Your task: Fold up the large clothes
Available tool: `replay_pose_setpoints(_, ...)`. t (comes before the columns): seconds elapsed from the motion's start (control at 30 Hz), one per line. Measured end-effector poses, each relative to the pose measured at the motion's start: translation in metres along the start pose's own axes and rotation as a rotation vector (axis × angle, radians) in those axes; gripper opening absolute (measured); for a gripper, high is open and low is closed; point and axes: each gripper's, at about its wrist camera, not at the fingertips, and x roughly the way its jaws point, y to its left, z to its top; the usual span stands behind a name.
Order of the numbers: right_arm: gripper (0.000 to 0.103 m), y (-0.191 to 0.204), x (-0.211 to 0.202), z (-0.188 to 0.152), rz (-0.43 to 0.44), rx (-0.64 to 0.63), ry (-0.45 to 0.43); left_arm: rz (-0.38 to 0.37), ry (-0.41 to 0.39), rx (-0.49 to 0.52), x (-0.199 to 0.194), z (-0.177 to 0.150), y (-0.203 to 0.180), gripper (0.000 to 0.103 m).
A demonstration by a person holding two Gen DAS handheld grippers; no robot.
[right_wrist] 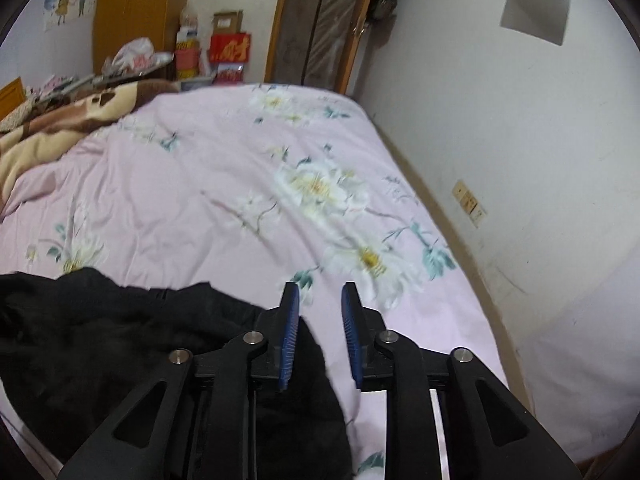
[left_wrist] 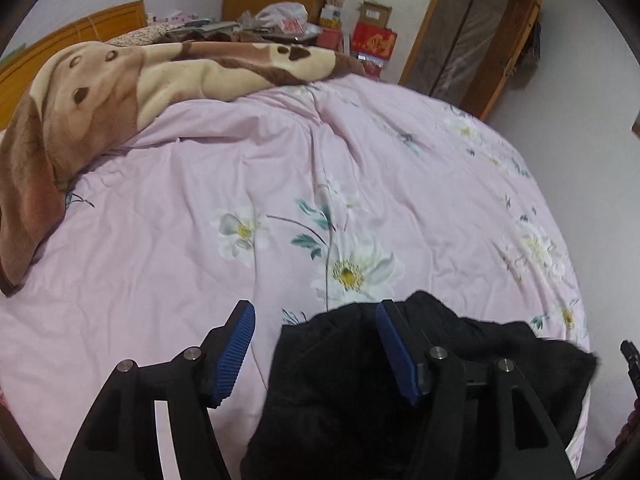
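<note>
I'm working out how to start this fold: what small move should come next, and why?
Probably lower the left hand-held gripper onto the crumpled black garment and close on its edge. Both the left and the right hand-held gripper are open and hold nothing, and the garment lies bunched on the pink floral quilt.

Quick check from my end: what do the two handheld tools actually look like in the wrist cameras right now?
Both match. The left tool and right tool have matte black angular linkage arms with triangular cut-outs and round silver pivot pins. Each finger carries a flat blue ribbed pad. No cables or markings show on them, and no hand or sleeve is in view.
</note>
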Motion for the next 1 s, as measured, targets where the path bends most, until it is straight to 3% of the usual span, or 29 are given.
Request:
replay_pose_setpoints(0.13, 0.049, -0.015, -0.002, -0.01, 0.048, 0.006, -0.019, -0.055, -0.017, 0.006, -0.004, -0.007, 0.019, 0.076)
replay_pose_setpoints(0.2, 0.059, -0.017, 0.007, -0.023, 0.093, -0.033, 0.017, -0.048, 0.023, 0.056, 0.005, -0.018, 0.021, 0.076)
replay_pose_setpoints(0.27, 0.061, -0.016, 0.016, -0.037, 0.128, -0.062, 0.051, -0.042, 0.059, 0.113, 0.017, -0.03, 0.018, 0.076)
replay_pose_setpoints(0.4, 0.075, -0.007, 0.042, -0.064, 0.199, -0.112, 0.123, -0.071, 0.166, 0.156, 0.049, -0.054, 0.011, 0.076)
replay_pose_setpoints(0.63, 0.075, -0.004, 0.087, -0.072, 0.303, -0.006, 0.224, -0.046, 0.19, 0.144, 0.073, -0.059, -0.005, 0.075)
replay_pose_setpoints(0.67, 0.075, -0.004, 0.09, -0.071, 0.306, 0.008, 0.233, -0.036, 0.199, 0.147, 0.076, -0.058, -0.006, 0.066)
replay_pose_setpoints(0.77, 0.053, -0.001, 0.092, -0.072, 0.312, 0.032, 0.233, -0.016, 0.194, 0.176, 0.078, -0.061, -0.016, 0.034)
replay_pose_setpoints(0.83, 0.025, 0.003, 0.088, -0.072, 0.306, 0.029, 0.217, 0.03, 0.161, 0.223, 0.073, -0.062, -0.025, 0.023)
replay_pose_setpoints(0.9, 0.016, 0.007, 0.079, -0.069, 0.284, -0.004, 0.174, 0.056, 0.124, 0.222, 0.066, -0.06, -0.028, 0.017)
replay_pose_setpoints(1.0, 0.014, 0.004, 0.056, -0.059, 0.227, -0.014, 0.054, 0.037, 0.04, 0.133, 0.046, -0.047, -0.016, 0.015)
